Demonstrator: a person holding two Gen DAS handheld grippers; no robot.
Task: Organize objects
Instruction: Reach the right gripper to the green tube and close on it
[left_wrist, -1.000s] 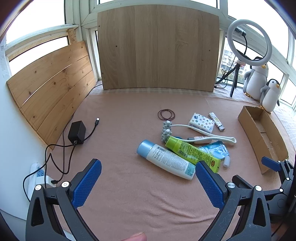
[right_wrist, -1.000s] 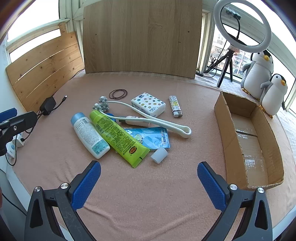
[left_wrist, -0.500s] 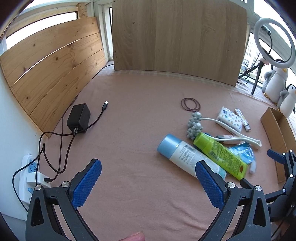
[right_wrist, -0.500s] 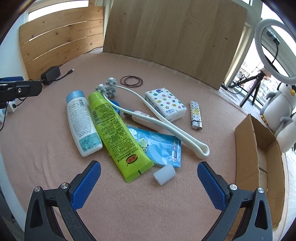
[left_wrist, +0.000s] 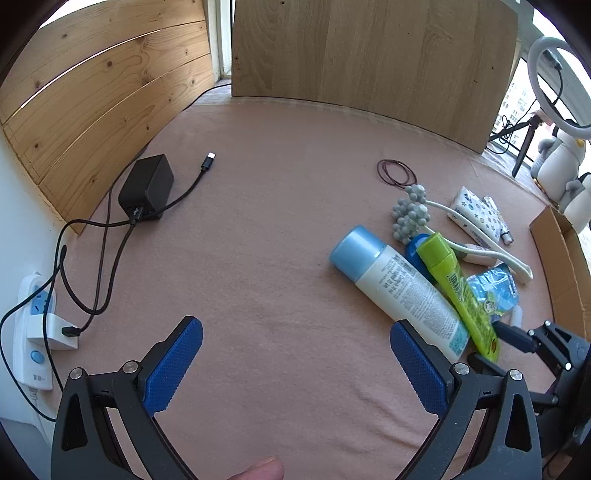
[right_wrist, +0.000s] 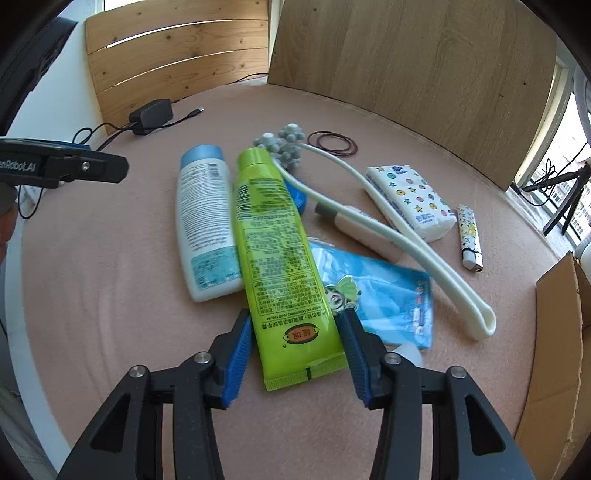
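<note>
Right tongs (right_wrist: 295, 350) were closing around the crimped tail of the green hand-cream tube (right_wrist: 280, 251), tube between the pads; the right pad looked at or on the tube's edge, the left pad showed a sliver of gap, so not a firm grip yet. Left tongs (left_wrist: 295, 365) hung wide open over bare pink cloth on the bench (left_wrist: 258, 258), holding nothing. The tube lay on the cloth, touching the white blue-capped bottle (right_wrist: 207, 221) on its left and overlapping the blue sachet (right_wrist: 380, 295) on its right; a curved white massager handle (right_wrist: 406, 251) crossed behind it. The cardboard box (right_wrist: 557, 332) sat at the right edge, likely the drop spot. My read: the crimp is thin and flat, so pinch slightly higher where the body has bulk, then lift straight up so the sachet and bottle don't drag along.
</note>
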